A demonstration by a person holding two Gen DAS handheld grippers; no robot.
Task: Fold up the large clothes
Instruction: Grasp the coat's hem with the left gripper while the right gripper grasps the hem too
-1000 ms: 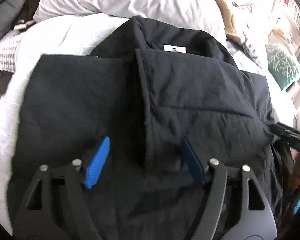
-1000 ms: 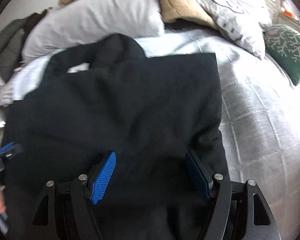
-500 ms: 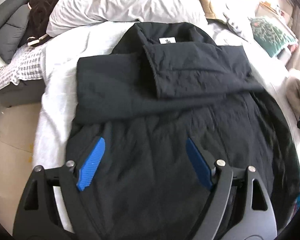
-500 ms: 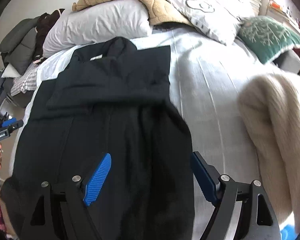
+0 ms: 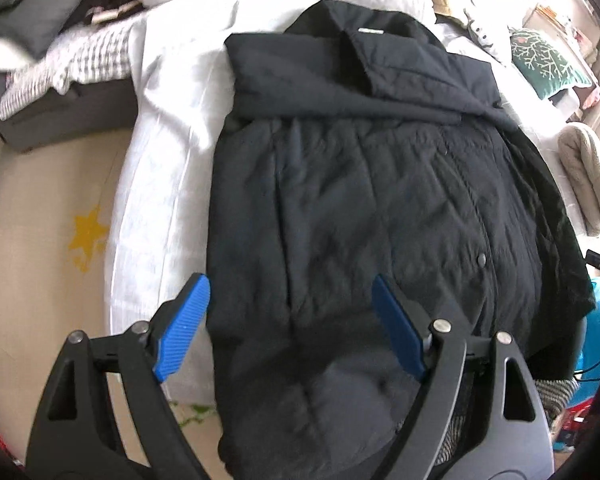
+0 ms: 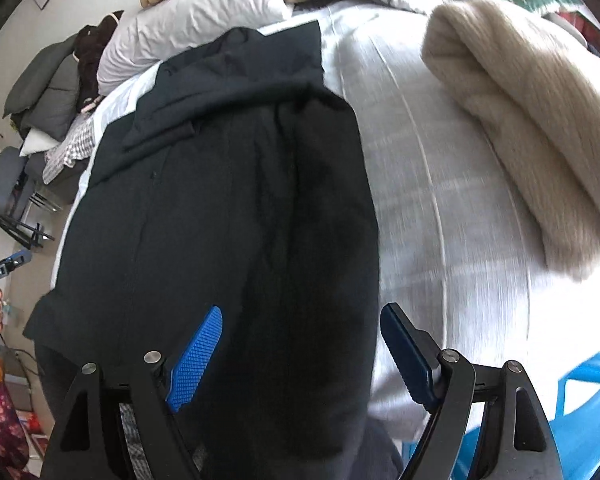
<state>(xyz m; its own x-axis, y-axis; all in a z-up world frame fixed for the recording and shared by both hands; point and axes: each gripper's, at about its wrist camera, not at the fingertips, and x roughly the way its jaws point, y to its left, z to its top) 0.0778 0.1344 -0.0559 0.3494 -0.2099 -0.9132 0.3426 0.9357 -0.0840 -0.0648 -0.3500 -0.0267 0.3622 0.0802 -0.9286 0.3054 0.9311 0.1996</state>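
A long black padded coat (image 5: 360,208) lies lengthwise on the white bed (image 5: 172,128), collar toward the pillows, both sleeves folded across its chest. Its hem hangs over the near bed edge. My left gripper (image 5: 288,324) hovers above the coat's lower left part, open, with nothing between its blue pads (image 5: 182,326). In the right wrist view the same coat (image 6: 220,184) fills the left half. My right gripper (image 6: 300,354) stands open over the coat's lower right edge, holding nothing. The left gripper's tip (image 6: 4,266) and a hand show at the far left there.
Grey-white pillows (image 6: 188,12) and a tan quilt lie at the bed's head. A folded beige fleece (image 6: 532,112) rests on the bed's right side. A green patterned cushion (image 5: 544,60) sits far right. A blue plastic stool (image 6: 572,412) stands at lower right. Beige floor (image 5: 40,220) lies left.
Both grippers pulled back from the folded sleeves toward the coat's hem and rose, opening a little wider. More of the coat, the floor and the beige fleece came into view.
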